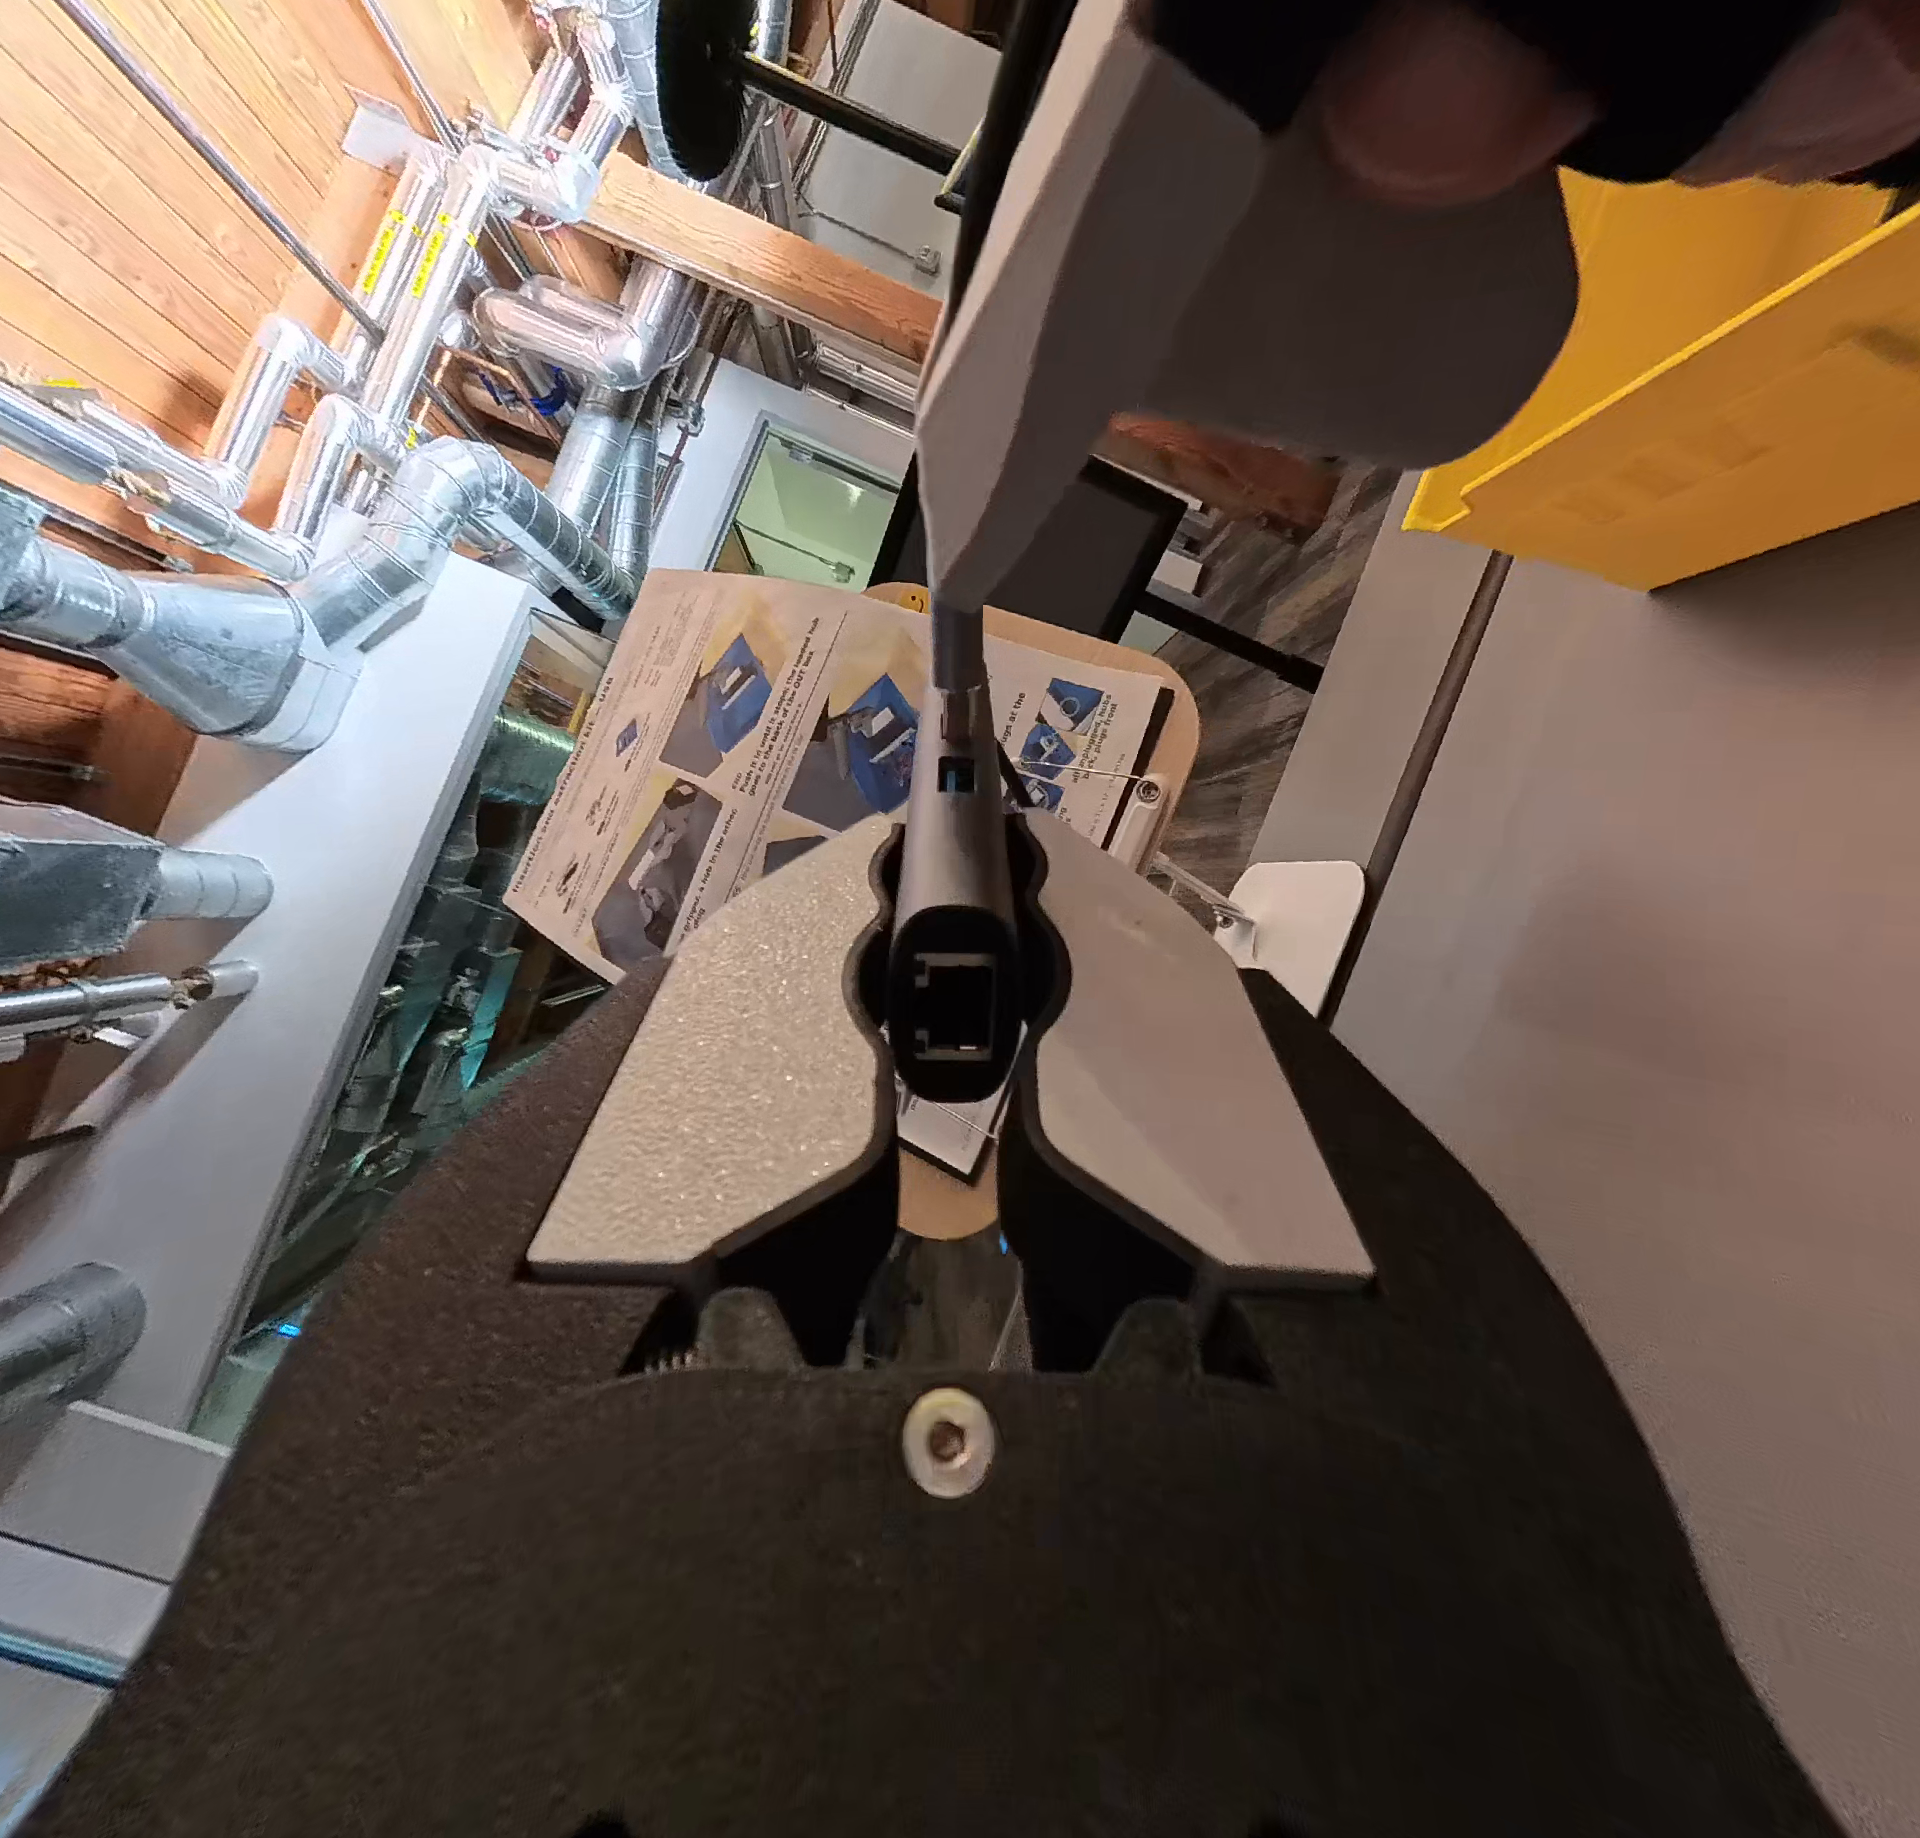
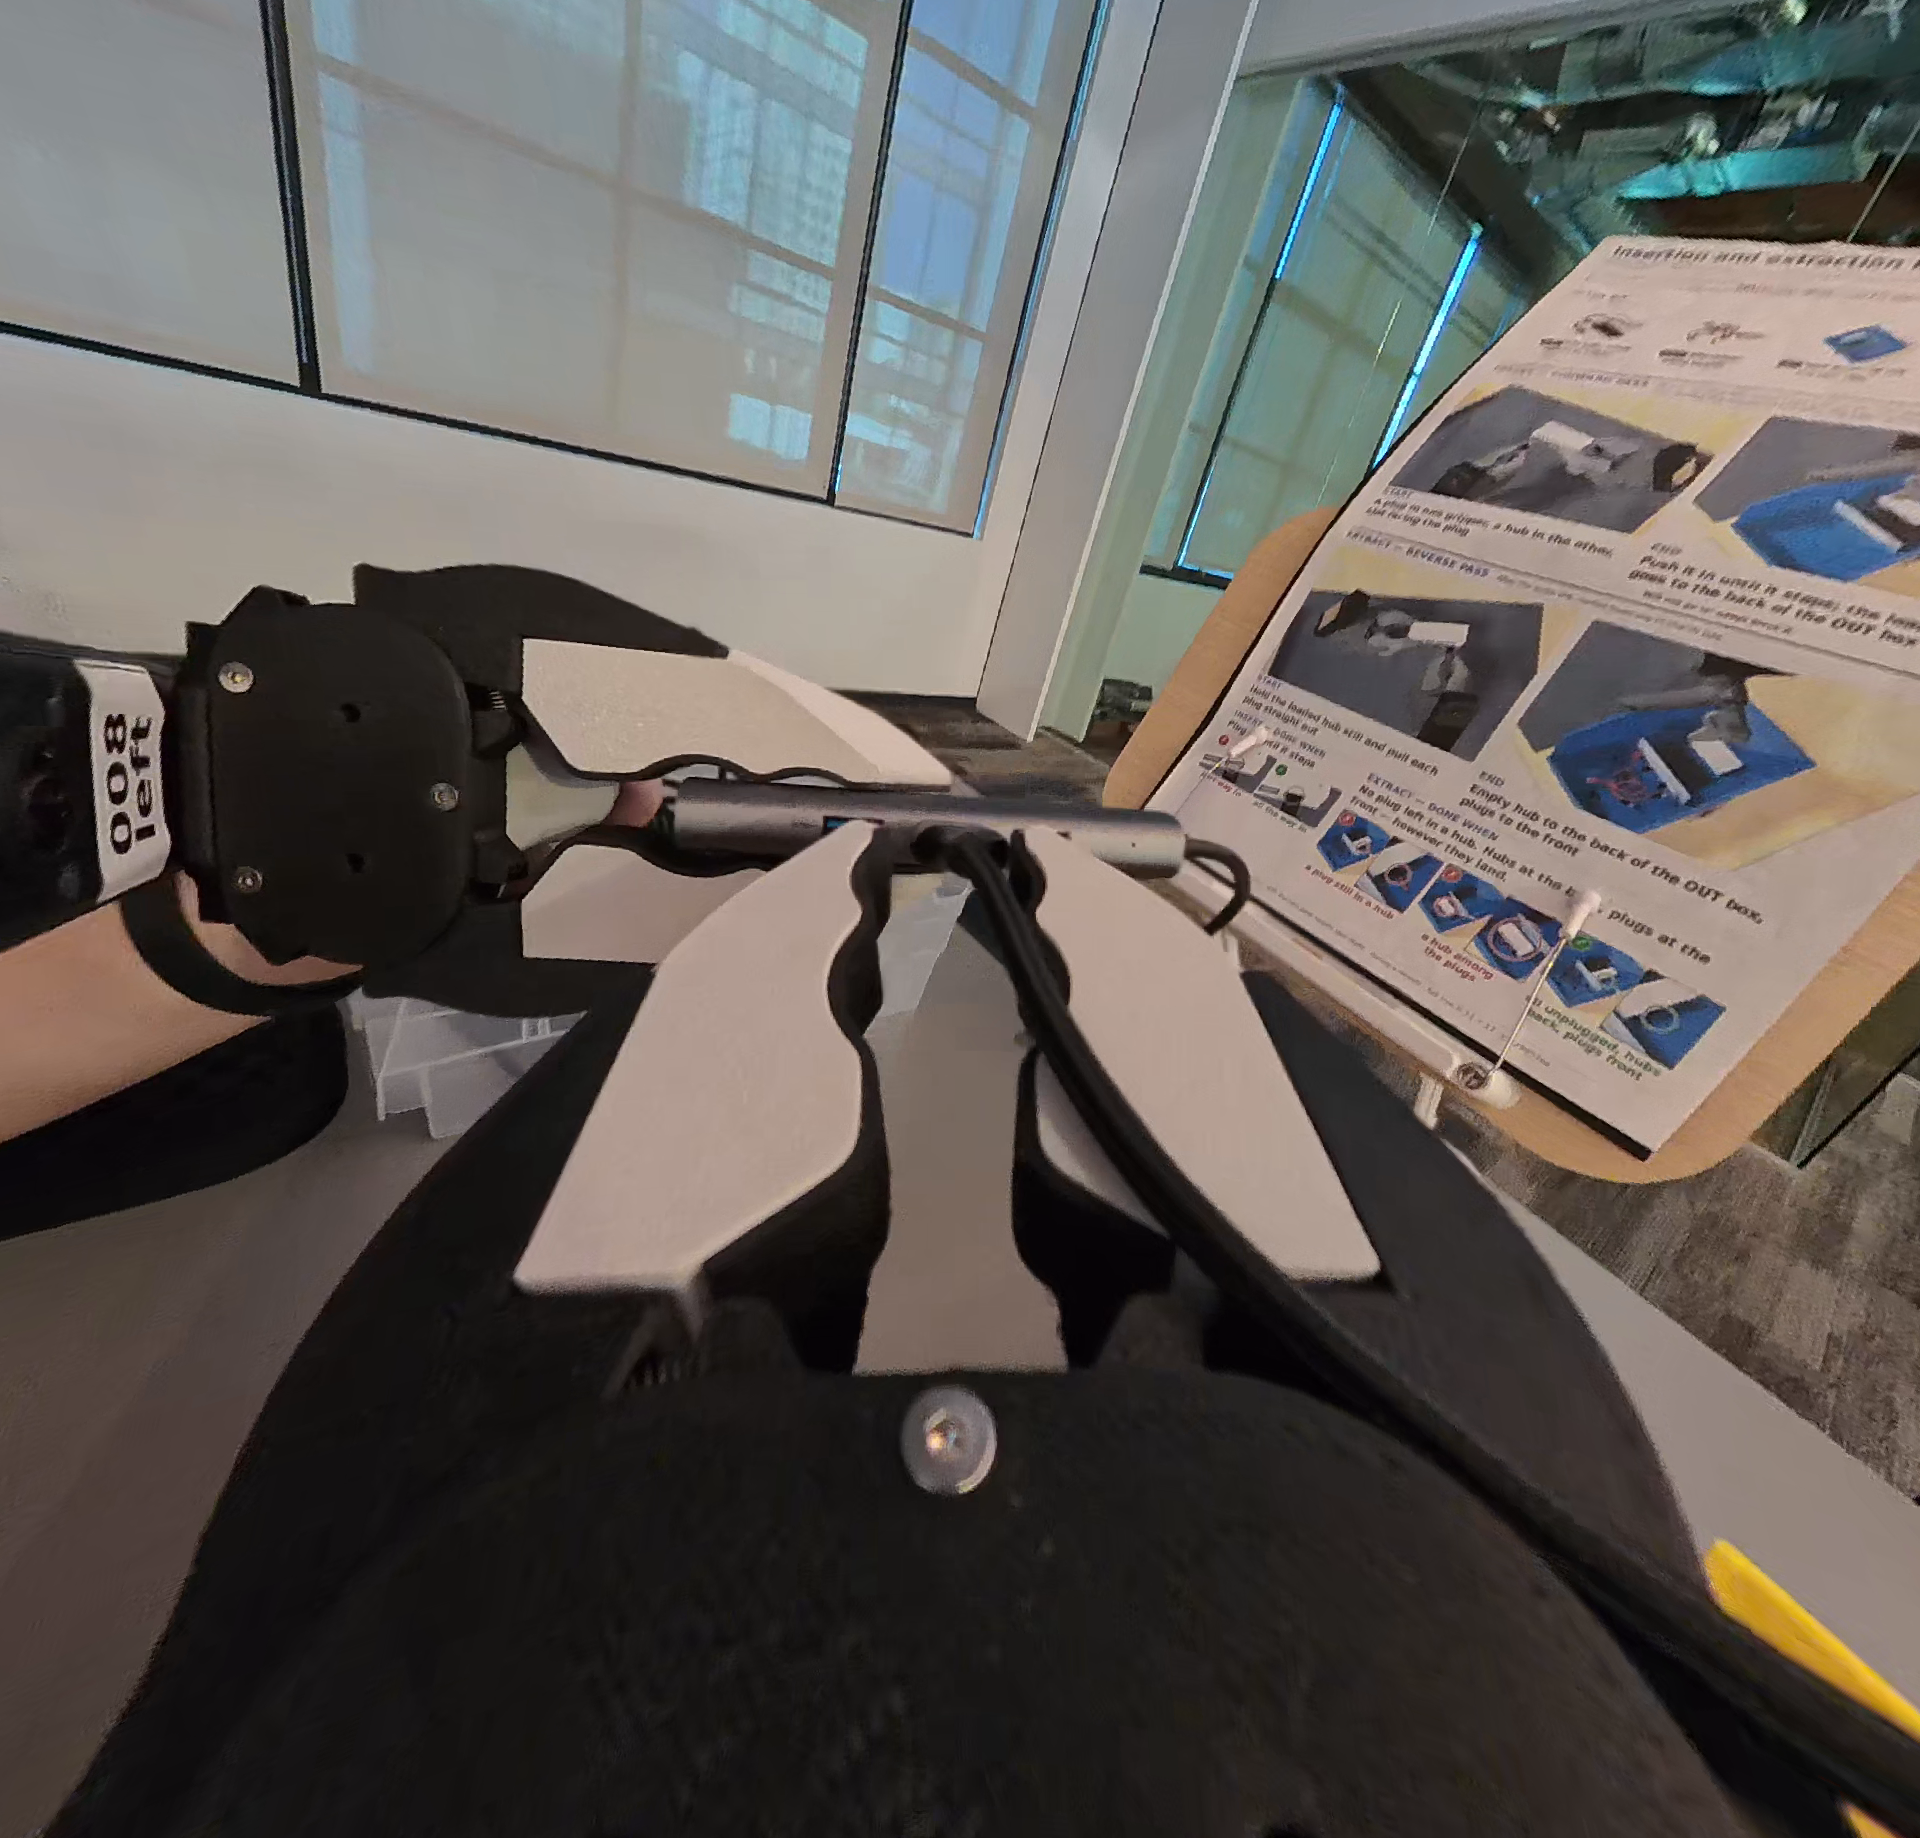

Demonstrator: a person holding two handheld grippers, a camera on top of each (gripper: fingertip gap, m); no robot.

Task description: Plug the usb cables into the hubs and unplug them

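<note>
Hub held in the air, cable meeting its side

My left tongs (image 2: 748, 812) clamp the grey hub (image 2: 925, 820) lengthwise — it lies crosswise before my right tongs (image 2: 940, 853), which pinch the black cable's (image 2: 1023, 967) plug; an instruction board (image 2: 1195, 739) stands just behind.

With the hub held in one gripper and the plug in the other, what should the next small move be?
Probably the right gripper pushes or pulls its black USB plug straight along the port axis; the left gripper clamps the grey metal hub level, plug at its side port.

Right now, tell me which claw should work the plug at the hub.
Right. The right claw sits at the black cable plug on the side of the hub. The left claw is shut around the hub's end, so it likely just holds it steady.
</note>
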